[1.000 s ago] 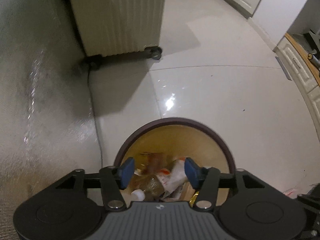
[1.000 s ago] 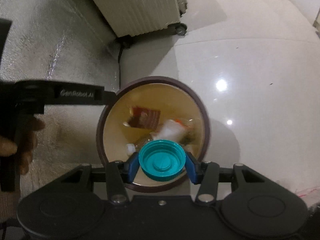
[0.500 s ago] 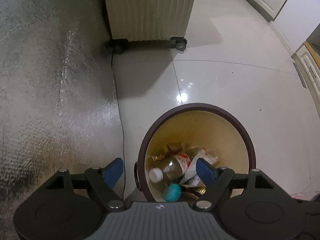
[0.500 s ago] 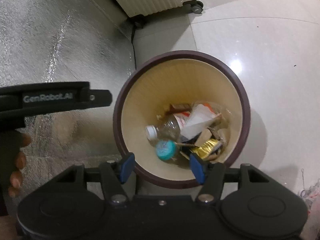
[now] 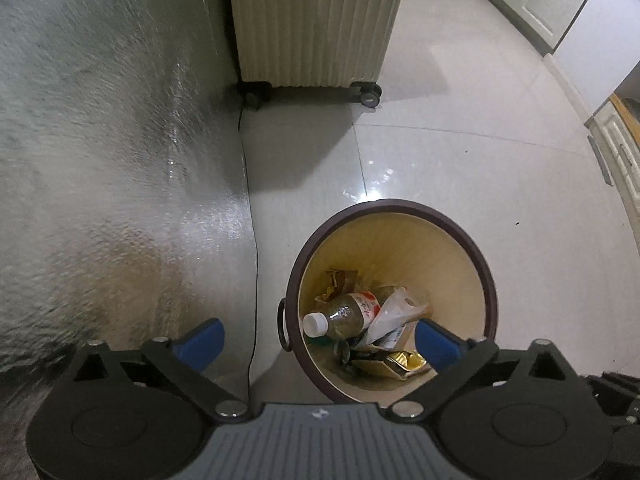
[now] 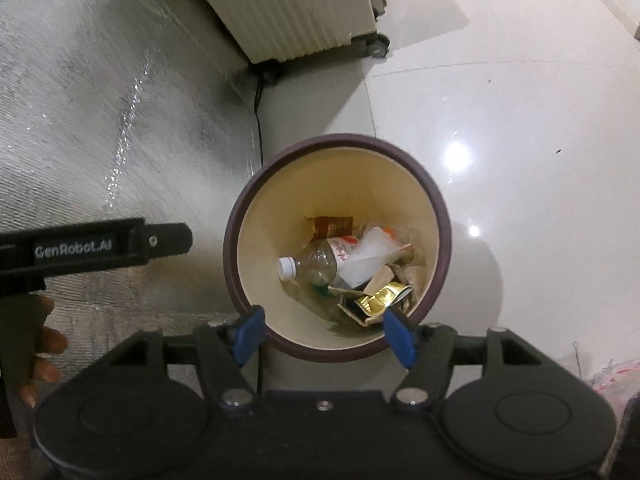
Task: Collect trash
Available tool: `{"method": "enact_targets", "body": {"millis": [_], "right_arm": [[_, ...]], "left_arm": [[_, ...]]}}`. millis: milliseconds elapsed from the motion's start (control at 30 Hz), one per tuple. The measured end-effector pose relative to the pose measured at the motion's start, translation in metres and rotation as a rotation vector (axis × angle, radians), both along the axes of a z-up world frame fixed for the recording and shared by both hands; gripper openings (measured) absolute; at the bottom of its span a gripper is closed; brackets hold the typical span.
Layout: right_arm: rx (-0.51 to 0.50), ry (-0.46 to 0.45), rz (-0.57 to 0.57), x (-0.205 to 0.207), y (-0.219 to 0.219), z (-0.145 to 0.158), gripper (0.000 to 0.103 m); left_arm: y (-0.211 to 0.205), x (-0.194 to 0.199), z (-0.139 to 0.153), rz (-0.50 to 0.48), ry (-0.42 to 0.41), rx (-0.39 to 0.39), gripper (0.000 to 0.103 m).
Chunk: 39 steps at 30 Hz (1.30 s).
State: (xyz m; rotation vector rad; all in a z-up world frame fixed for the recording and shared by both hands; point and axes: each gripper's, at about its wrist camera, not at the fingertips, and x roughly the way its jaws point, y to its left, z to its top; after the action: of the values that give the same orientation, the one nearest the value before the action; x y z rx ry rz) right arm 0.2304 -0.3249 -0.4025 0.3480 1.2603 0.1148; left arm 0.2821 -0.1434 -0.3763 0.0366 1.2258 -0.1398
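While you hold both grippers above the round waste bin point(image 6: 438, 216), each points steeply down and neither carries anything. Your left gripper point(image 5: 320, 340) has just been opening and its blue pads point(image 5: 202, 340) now stand very wide, with nothing between them. Your right gripper point(image 6: 324, 334) has also just been opening; its pads frame the near rim of the bin without touching it. Down in the bin lie a clear plastic bottle point(image 6: 316, 262) with a white cap, a white wrapper point(image 6: 366, 258), a gold foil packet point(image 6: 380, 298) and a scrap of teal, partly hidden under the bottle. Beyond the bin stands a ribbed cream suitcase point(image 5: 316, 20) on castors, beside a silvery foil mat point(image 5: 112, 168).
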Motion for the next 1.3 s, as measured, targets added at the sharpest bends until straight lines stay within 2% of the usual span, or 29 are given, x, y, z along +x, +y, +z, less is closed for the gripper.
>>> {"method": "enact_targets", "body": {"millis": [33,133,233,333,500,700,1067,1300], "right_arm": [[-0.015,-0.011,0.005,-0.003,0.0,0.006,0.08],[-0.051,-0.042,0.01,-0.01,-0.003,0.022,0.086],[-0.063,-0.071,-0.008,-0.018,-0.009,0.04,0.099],[-0.084,-0.1,-0.014,-0.027,-0.013,0.06,0.103],[-0.134,-0.139,-0.05,-0.042,-0.021,0.093,0.103],[-0.147,-0.178,-0.084,-0.061,-0.033,0.133,0.103],[-0.163,-0.306,-0.154,-0.105,-0.042,0.223,0.103],[-0.197,-0.378,-0.157,-0.132,-0.038,0.274,0.103]], "left_arm": [[0.0,-0.003,0.005,0.001,-0.005,0.0,0.103],[-0.001,-0.014,0.023,0.005,-0.028,0.005,0.103],[-0.004,-0.024,0.04,0.004,-0.052,0.004,0.103],[-0.005,-0.034,0.058,0.001,-0.071,0.002,0.103],[-0.006,-0.052,0.091,0.008,-0.098,-0.007,0.103],[-0.011,-0.076,0.135,0.016,-0.129,-0.008,0.103],[-0.024,-0.135,0.231,-0.037,-0.26,-0.013,0.103],[-0.015,-0.167,0.278,-0.03,-0.33,-0.025,0.103]]}}
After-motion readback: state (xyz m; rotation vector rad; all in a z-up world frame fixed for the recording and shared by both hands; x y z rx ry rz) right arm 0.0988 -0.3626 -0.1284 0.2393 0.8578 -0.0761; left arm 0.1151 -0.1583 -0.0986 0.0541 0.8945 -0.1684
